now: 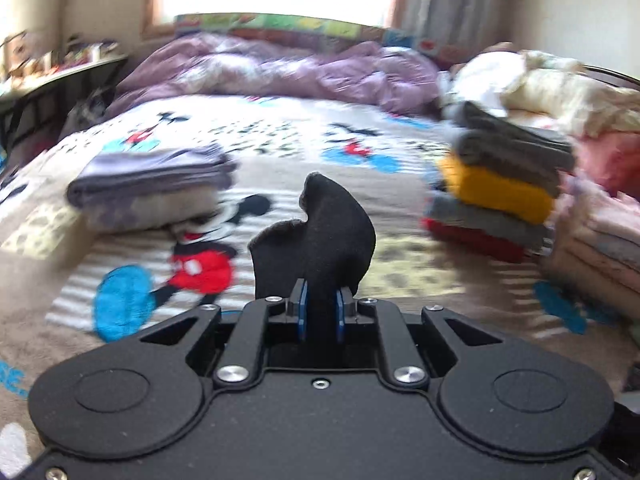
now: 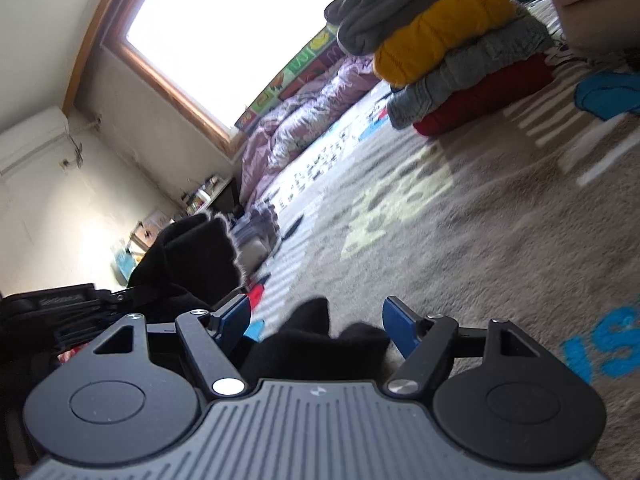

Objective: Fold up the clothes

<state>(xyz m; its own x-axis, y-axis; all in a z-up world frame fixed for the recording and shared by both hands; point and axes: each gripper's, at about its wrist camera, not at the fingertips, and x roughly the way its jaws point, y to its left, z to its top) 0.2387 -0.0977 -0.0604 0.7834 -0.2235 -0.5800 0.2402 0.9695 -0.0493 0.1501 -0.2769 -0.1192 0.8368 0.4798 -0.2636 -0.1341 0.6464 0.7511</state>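
My left gripper (image 1: pixel 320 304) is shut on a black garment (image 1: pixel 320 232), whose bunched cloth sticks up past the blue fingertips above the cartoon bedspread (image 1: pixel 280 136). My right gripper (image 2: pixel 316 320) is open, tilted sideways, low over the bedspread (image 2: pixel 460 240). Black cloth (image 2: pixel 316 336) lies between its spread blue fingers (image 2: pixel 236 316) without being clamped. The left gripper (image 2: pixel 80 308) with more black cloth (image 2: pixel 192 256) shows at the left of the right wrist view.
A stack of folded clothes, grey, yellow, grey and red (image 1: pixel 500 196) (image 2: pixel 448 40), stands at the right. A folded lilac pile (image 1: pixel 152 184) lies left. A purple duvet (image 1: pixel 280 68) is bunched at the far end. Pink and cream piles (image 1: pixel 592 200) sit at the far right.
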